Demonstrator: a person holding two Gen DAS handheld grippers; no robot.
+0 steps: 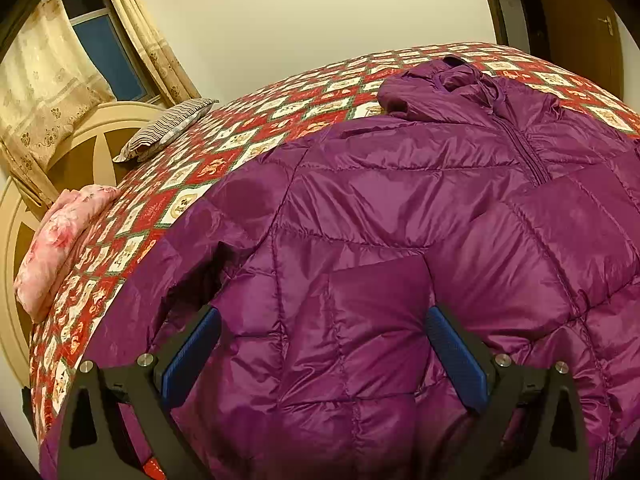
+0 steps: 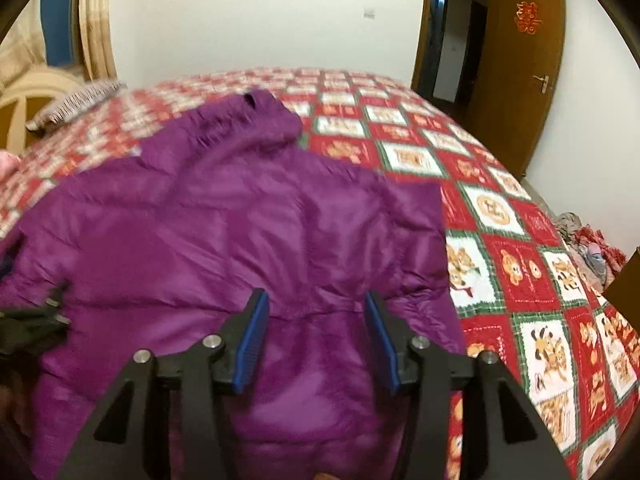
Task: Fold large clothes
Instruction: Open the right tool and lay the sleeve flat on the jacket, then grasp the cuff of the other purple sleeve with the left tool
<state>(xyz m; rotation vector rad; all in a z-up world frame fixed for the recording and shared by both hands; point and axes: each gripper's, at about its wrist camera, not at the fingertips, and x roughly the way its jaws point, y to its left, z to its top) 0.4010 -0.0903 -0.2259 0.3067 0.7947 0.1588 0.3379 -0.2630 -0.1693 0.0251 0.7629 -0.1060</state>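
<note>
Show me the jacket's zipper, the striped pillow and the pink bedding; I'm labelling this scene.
zipper (image 1: 528, 152), left wrist view, mid-run below the collar.
striped pillow (image 1: 168, 130), left wrist view, centre of its top.
pink bedding (image 1: 60, 240), left wrist view, middle of the bundle.

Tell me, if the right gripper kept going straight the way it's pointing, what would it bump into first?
Most likely the purple puffer jacket. The right gripper points down at it with open jaws and nothing between them; the quilt lies off to the side. Depth is hard to judge.

Pretty ordinary bedroom, plain cream walls (image 1: 300, 20) lit warm, a bed with a red patchwork quilt (image 2: 500, 216), two pillows by the pale headboard (image 1: 80, 140), gold curtains (image 1: 36, 92) over a dark window (image 1: 108, 56), and a brown wooden door (image 2: 520, 80) standing open.
</note>
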